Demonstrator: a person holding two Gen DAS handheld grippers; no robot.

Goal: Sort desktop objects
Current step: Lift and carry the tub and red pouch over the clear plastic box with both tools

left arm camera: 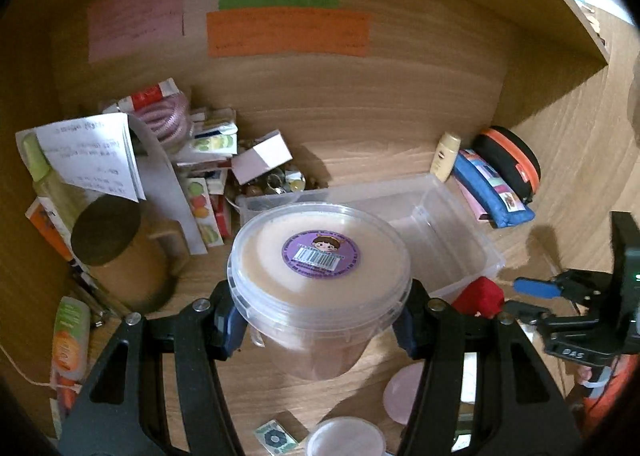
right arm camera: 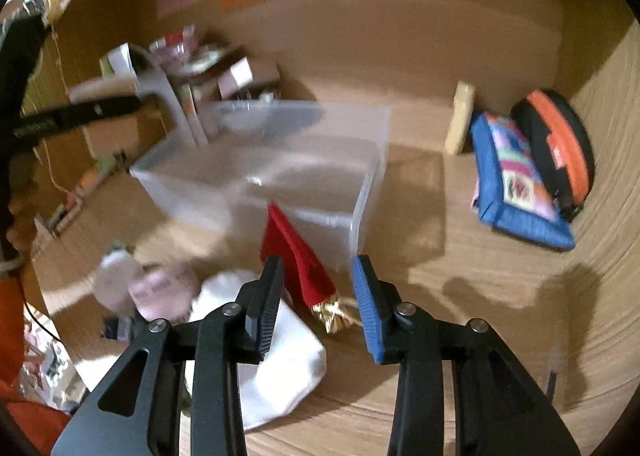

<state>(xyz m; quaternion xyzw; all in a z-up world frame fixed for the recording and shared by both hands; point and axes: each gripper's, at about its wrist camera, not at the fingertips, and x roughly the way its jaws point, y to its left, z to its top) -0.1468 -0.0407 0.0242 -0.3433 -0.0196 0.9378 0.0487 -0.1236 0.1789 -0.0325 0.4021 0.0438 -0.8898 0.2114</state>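
My left gripper (left arm camera: 320, 326) is shut on a clear plastic tub (left arm camera: 320, 280) with a beige lid and a purple barcode sticker, held above the desk in front of a clear plastic bin (left arm camera: 448, 232). My right gripper (right arm camera: 318, 306) is open and empty, its fingers either side of a red pouch with a gold end (right arm camera: 298, 256) that lies against the bin (right arm camera: 280, 160). The right gripper also shows in the left wrist view (left arm camera: 528, 300), beside the red pouch (left arm camera: 480, 296). The right view is blurred.
A cluttered pile with a brown cup (left arm camera: 116, 252), papers and packets fills the left. A cream bottle (left arm camera: 446, 156), blue pouch (left arm camera: 492, 188) and black-orange case (left arm camera: 508, 164) stand at the right. A white cloth (right arm camera: 280, 356), pink item (right arm camera: 162, 292) and small lidded jar (left arm camera: 344, 436) lie near.
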